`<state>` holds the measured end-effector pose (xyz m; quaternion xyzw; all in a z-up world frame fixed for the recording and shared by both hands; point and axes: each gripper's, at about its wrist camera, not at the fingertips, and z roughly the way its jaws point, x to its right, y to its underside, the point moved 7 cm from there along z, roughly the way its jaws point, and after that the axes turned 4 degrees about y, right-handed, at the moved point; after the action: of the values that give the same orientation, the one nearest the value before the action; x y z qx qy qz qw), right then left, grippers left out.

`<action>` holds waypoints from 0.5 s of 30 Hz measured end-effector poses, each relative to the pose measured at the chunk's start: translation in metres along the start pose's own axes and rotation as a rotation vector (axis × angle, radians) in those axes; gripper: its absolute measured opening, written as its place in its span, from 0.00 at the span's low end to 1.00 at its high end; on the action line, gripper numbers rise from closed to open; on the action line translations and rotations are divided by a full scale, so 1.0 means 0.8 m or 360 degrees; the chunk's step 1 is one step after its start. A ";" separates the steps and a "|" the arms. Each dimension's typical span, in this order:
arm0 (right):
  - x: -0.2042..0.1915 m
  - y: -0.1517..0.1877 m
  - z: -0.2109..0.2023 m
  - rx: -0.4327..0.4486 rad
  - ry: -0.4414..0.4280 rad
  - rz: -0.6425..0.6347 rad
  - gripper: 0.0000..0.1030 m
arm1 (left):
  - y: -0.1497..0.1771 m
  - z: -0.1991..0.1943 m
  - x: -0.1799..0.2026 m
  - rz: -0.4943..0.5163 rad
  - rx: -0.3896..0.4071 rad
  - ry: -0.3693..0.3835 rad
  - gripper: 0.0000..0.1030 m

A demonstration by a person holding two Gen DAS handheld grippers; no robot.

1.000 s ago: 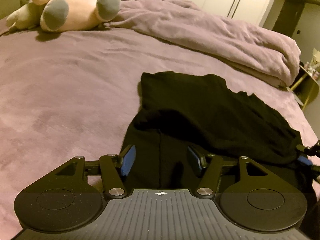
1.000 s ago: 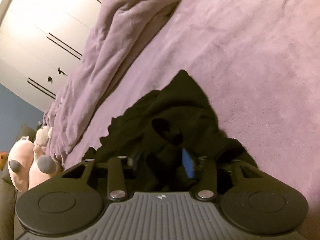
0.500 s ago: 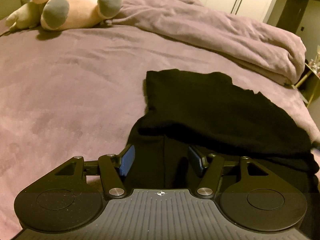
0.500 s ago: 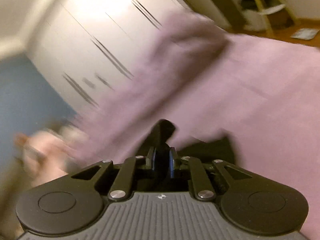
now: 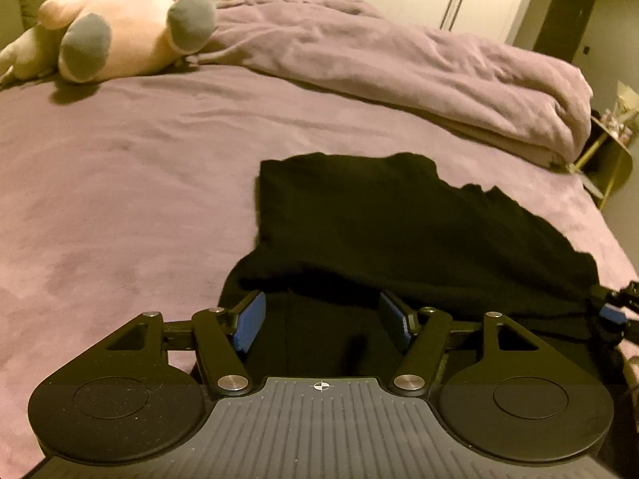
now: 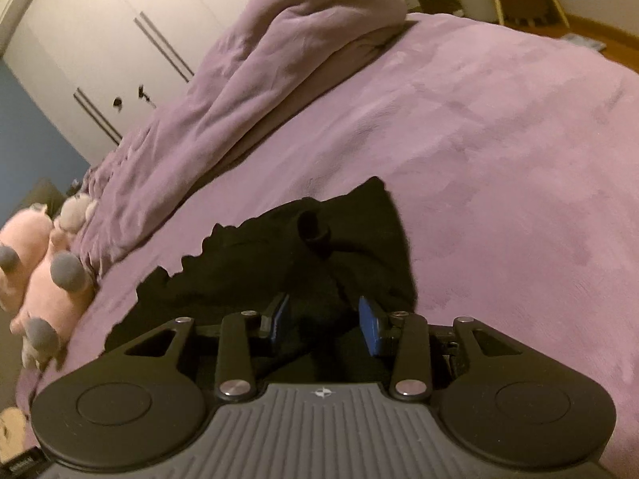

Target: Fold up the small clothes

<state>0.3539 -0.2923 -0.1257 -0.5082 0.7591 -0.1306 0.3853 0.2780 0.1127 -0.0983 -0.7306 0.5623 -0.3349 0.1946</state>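
Left wrist view: left gripper (image 5: 321, 321) low over the near edge of the black garment (image 5: 399, 235), jaws spread wide, blue pads (image 5: 249, 321) either side of dark cloth, nothing pinched. Garment flat on the purple bed (image 5: 120, 199), an upper layer folded across it. Beyond the garment, a rumpled purple duvet (image 5: 399, 60); to the far left of the garment, a pink plush toy (image 5: 127, 36). At the garment's right edge, part of the right gripper (image 5: 615, 311).

Right wrist view: right gripper (image 6: 323, 321) over the bunched near part of the garment (image 6: 287, 255), jaws spread, cloth lying between the pads (image 6: 369, 323) but not clamped. Garment spread on the bed (image 6: 499, 159). Duvet (image 6: 259, 80) beyond the garment, plush toy (image 6: 48, 279) to its left.
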 end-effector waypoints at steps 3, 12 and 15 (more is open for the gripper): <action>-0.009 -0.001 0.006 0.0011 0.0028 -0.0085 0.05 | -0.006 0.004 0.003 0.0015 0.0008 -0.0011 0.67; 0.007 -0.003 -0.033 0.0158 -0.0022 -0.0008 0.05 | -0.032 0.017 0.000 0.0007 0.0059 -0.0064 0.67; 0.017 0.011 -0.022 0.0064 0.0145 -0.0091 0.06 | -0.032 0.021 0.008 0.0062 0.0048 -0.0039 0.67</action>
<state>0.3329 -0.3035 -0.1255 -0.5154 0.7582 -0.1798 0.3566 0.3081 0.1124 -0.0913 -0.7206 0.5687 -0.3307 0.2189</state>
